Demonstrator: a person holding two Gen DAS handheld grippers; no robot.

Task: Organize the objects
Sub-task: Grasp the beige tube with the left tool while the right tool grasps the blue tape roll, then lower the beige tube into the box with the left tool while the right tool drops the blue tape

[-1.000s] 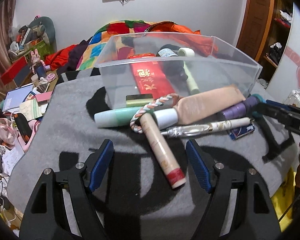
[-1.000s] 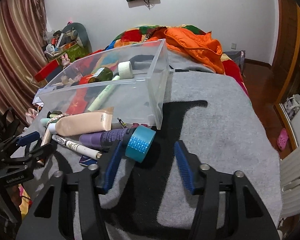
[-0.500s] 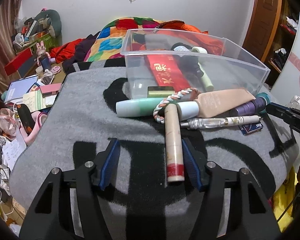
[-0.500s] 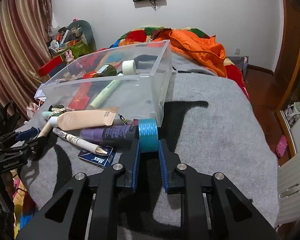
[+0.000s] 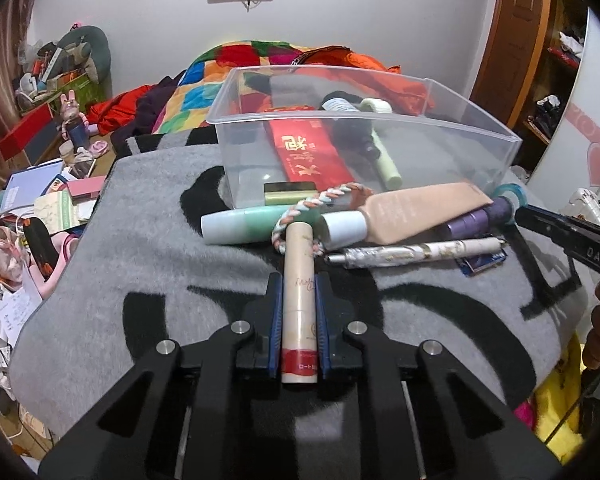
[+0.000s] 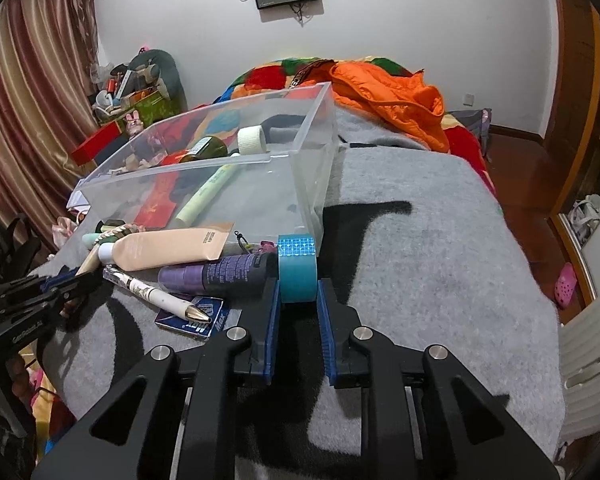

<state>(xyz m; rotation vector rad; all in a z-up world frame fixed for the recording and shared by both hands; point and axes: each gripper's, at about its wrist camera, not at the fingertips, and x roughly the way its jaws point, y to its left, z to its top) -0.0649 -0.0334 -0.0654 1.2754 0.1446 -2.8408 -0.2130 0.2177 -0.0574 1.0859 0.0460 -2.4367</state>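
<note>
- Left wrist view: the left hand-held gripper (image 5: 299, 312) is closing on the beige tube (image 5: 299, 300), whose long axis runs straight ahead toward the clear bin (image 5: 380, 120).
- Right hand-held gripper (image 6: 298, 300) clenches the teal tape roll (image 6: 297, 270), touching the bin's near corner on the bed.

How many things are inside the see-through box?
4, maybe more hidden. Inside the clear box: a red packet lying left, a dark bottle behind it, a pale green tube beside it, a white tape roll at back.

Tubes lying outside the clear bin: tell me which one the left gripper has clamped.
The left gripper is closing on the slim cream tube with the red band; the mint tube, beige tube and purple tube lie free.
</note>
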